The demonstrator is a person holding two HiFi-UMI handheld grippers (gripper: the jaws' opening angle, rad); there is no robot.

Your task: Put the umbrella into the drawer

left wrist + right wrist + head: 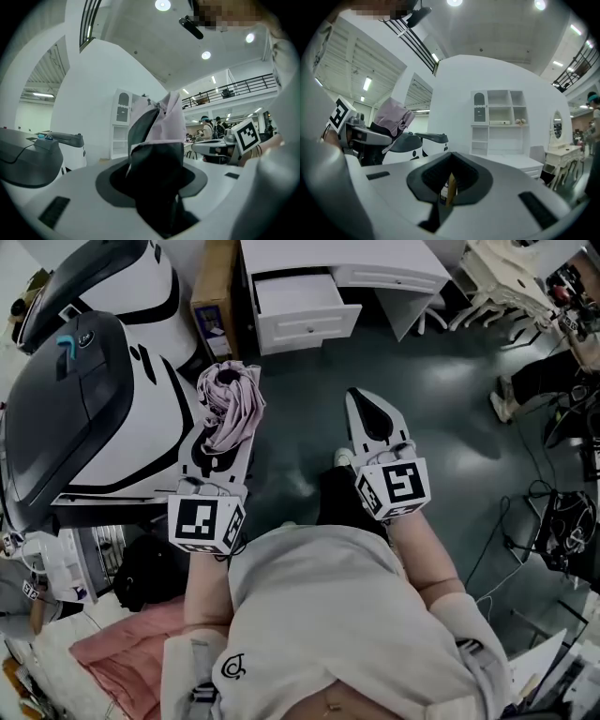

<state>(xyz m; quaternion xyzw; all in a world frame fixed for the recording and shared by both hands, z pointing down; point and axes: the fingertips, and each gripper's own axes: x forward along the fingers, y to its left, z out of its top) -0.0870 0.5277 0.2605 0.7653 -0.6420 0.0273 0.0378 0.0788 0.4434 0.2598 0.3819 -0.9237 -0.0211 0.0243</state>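
The folded lilac umbrella [228, 401], with black lining, sticks up out of my left gripper [225, 432], whose jaws are shut on its lower part. In the left gripper view the umbrella [158, 129] fills the gap between the jaws. My right gripper [367, 401] is level beside it, shut with nothing between its pads. The right gripper view shows the umbrella [391, 117] off to its left. Ahead on the floor stands a white desk [375, 263], and its drawer [309, 332] is pulled open. Both grippers are well short of it.
A large white and black machine [84, 399] stands close on the left. A cardboard box [214, 292] leans beside the desk. White chairs [506, 277] and cables [553, 521] are on the right. A pink cloth [122, 652] lies behind at lower left.
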